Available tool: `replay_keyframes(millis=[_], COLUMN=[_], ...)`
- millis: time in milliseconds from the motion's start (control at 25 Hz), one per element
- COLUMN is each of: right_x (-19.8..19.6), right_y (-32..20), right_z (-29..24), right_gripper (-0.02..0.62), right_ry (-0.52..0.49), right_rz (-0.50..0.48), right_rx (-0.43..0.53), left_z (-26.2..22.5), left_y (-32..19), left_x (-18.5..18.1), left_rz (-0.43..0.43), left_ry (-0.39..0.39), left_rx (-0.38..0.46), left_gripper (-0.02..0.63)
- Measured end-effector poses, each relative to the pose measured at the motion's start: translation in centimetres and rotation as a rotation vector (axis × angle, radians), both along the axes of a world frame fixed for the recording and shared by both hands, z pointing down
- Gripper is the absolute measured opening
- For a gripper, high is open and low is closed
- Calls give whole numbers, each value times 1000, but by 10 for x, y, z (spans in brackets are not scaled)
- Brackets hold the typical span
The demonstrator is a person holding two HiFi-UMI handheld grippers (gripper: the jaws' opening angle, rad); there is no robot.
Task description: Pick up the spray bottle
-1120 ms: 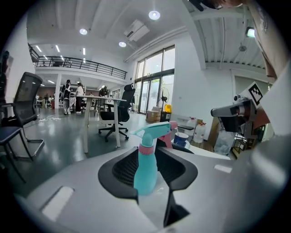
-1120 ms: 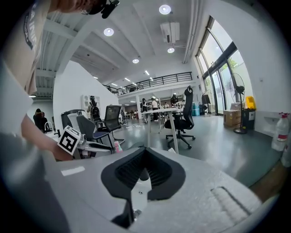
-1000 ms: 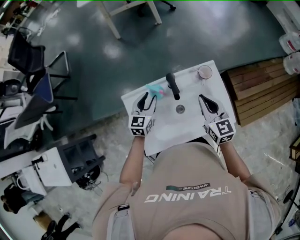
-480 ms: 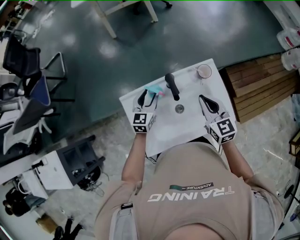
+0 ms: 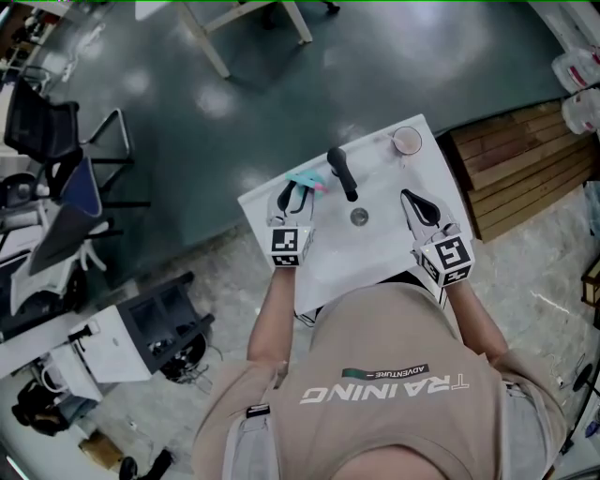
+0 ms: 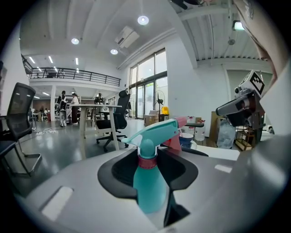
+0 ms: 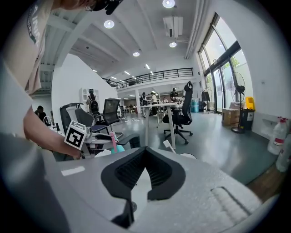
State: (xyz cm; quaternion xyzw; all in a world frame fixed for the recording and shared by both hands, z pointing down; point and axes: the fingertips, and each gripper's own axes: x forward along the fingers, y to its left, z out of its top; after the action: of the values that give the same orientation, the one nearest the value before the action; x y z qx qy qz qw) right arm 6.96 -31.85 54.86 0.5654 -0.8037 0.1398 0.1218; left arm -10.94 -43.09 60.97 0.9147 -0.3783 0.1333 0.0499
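A teal spray bottle (image 5: 307, 182) with a pink trigger stands upright on the white sink top (image 5: 375, 255), left of the black faucet (image 5: 341, 172). My left gripper (image 5: 294, 193) surrounds it. In the left gripper view the bottle (image 6: 148, 182) fills the gap of the left gripper (image 6: 148, 157), whose jaws are closing, with the pads against the bottle's sides. My right gripper (image 5: 411, 199) rests over the sink's right side. In its own view the right gripper (image 7: 145, 154) holds nothing and its fingertips meet.
A drain (image 5: 359, 217) lies in the basin, and a round cup (image 5: 408, 142) sits at the far right corner. Wooden pallets (image 5: 516, 169) lie right of the sink. Office chairs (image 5: 56, 122) and equipment crowd the left; table legs (image 5: 253, 23) stand beyond.
My left gripper has slid forward a little, so its fingers now flank the bottle. The right gripper has stayed where it was.
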Motion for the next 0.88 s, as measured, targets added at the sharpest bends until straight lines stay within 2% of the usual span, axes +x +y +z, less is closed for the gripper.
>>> replay_keyframes(millis=[120, 320, 520, 680, 880], right_x=[1, -6, -15, -23, -29], right_y=[1, 2, 5, 4, -5], right_z=[-1, -3, -9, -11, -16], right_gripper=[2, 2, 2, 2, 2], right_ry=[-7, -17, -20, -26, -33], right_rz=[6, -9, -41, -66, -89], right_rx=[5, 15, 34, 45, 69], left_z=[-1, -9, -26, -46, -75], left_y=[1, 3, 16, 30, 47], left_x=[-1, -12, -26, -39, -53], left_rz=[-12, -57, -80, -106, -153], left_ry=[-3, 56, 62, 112, 141], left_rx=[1, -32, -10, -19, 14], left_gripper=[147, 147, 147, 146, 147])
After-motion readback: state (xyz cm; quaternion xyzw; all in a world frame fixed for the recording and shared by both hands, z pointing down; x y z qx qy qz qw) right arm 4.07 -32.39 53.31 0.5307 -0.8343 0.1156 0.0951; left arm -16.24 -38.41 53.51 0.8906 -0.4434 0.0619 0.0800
